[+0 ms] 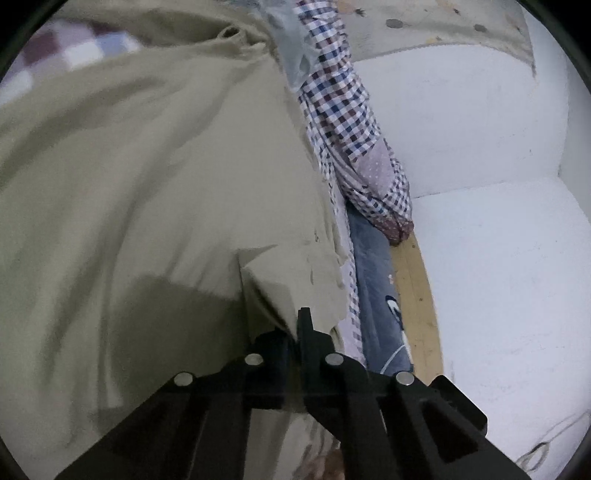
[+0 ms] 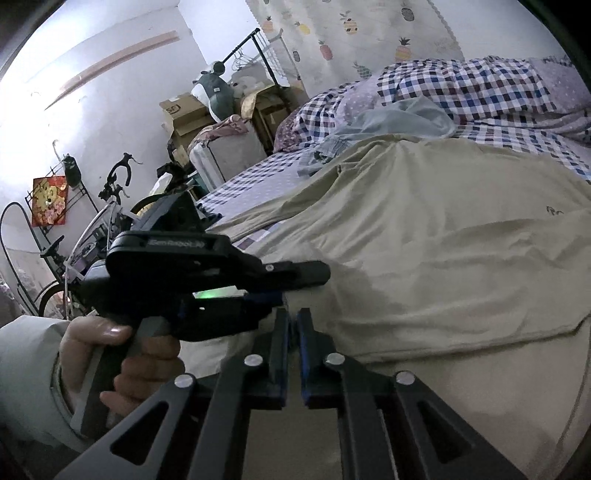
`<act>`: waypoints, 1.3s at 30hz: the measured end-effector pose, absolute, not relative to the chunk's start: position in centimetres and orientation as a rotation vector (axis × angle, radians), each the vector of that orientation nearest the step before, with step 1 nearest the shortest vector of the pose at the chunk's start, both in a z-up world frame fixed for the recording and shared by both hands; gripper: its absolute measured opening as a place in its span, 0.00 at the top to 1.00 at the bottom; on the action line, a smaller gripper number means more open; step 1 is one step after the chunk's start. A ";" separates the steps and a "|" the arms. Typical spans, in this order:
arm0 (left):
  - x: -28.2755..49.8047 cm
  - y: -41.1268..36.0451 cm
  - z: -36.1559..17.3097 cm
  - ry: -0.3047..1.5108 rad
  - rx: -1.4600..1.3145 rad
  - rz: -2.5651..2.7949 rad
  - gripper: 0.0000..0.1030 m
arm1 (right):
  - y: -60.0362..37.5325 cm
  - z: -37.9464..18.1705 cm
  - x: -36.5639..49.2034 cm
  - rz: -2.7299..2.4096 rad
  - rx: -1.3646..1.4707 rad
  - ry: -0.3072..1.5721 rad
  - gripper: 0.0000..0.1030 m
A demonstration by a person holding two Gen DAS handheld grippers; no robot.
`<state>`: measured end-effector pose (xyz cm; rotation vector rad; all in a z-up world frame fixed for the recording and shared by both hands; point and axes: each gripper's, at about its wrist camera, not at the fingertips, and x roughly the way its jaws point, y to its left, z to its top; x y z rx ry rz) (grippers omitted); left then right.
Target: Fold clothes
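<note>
In the left wrist view, the left gripper (image 1: 300, 325) is being held clenched on a fold of the beige garment (image 1: 147, 192), whose cloth is pinched between the black fingers and is filling the left half of the frame, blurred toward the top. Along the garment's right edge a checked cover (image 1: 343, 122) is hanging down, with a lilac dotted patch sewn into it, and a strip of blue fabric (image 1: 373, 280) is showing beneath it beside a band of wooden floor (image 1: 413, 295). White cushions (image 1: 480, 147) are taking up the right side. In the right wrist view, the right gripper (image 2: 293, 328) is being held with its blue-padded fingers almost together, a narrow gap being left between them; whether cloth is caught there cannot be told. The garment (image 2: 424, 236) is lying spread over the bed, on the checked cover (image 2: 461, 88), and a small dark mark, too small to be read, is showing near its right edge. The left gripper's body (image 2: 177, 266) is being held by a hand (image 2: 110, 354) in a pale sleeve; raised lettering on its top is too blurred to be read with certainty. Behind, a cardboard box (image 2: 184, 110) printed "SF", a bicycle (image 2: 92, 229), a red poster (image 2: 50, 201) and a pineapple-print curtain (image 2: 351, 33) are being shown.
</note>
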<state>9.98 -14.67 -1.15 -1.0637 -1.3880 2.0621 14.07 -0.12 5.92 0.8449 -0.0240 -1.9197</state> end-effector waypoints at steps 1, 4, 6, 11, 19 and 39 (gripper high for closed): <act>10.0 -14.7 -0.6 -1.374 -1.053 2.082 0.98 | 0.1 6.0 14.0 -1.932 0.848 -0.017 0.92; 9.8 -15.0 1.9 -1.343 -0.986 2.136 0.98 | 1.9 6.6 13.3 -2.006 0.841 -0.002 0.58; 8.9 -14.7 4.4 -1.282 -0.948 2.177 0.99 | 3.9 7.2 12.4 -2.093 0.827 0.000 0.57; 6.0 -13.4 11.3 -1.144 -0.871 2.241 0.99 | 11.2 7.8 8.1 -2.347 0.914 -0.142 0.52; 2.0 -9.7 23.3 -0.910 -0.746 2.318 0.99 | 17.4 6.8 4.2 -2.497 1.024 -0.270 0.49; -7.4 -5.2 39.2 -0.632 -0.588 2.490 0.99 | 15.2 3.1 -6.3 -2.420 1.173 -0.081 0.49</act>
